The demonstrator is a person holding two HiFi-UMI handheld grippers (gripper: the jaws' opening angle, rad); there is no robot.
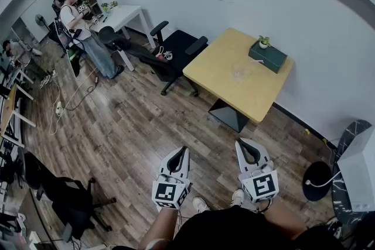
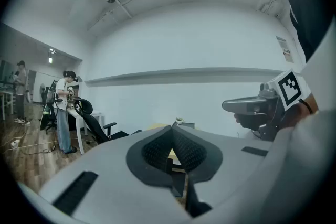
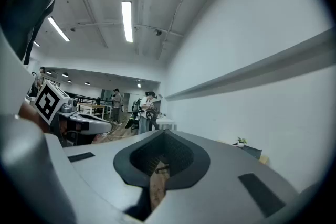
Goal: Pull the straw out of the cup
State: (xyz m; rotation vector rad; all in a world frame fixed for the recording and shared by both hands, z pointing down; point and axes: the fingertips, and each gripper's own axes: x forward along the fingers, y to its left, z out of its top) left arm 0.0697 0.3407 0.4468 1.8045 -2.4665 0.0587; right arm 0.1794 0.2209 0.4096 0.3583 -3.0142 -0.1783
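Both claws clenched and empty, held level over the wood plank floor, well away from the table.

Far left, a standing person in a white top beside a white table; next, a black wheeled office chair. Then the square light-wood table, carrying a clear cup near its middle and a dark green box with a small plant at its far edge. Straw too small to make out from here. Near bottom: left claw, pads meeting at the tips, nothing between. Right claw just beside it, apart, pads likewise pressed together, gripping nothing.
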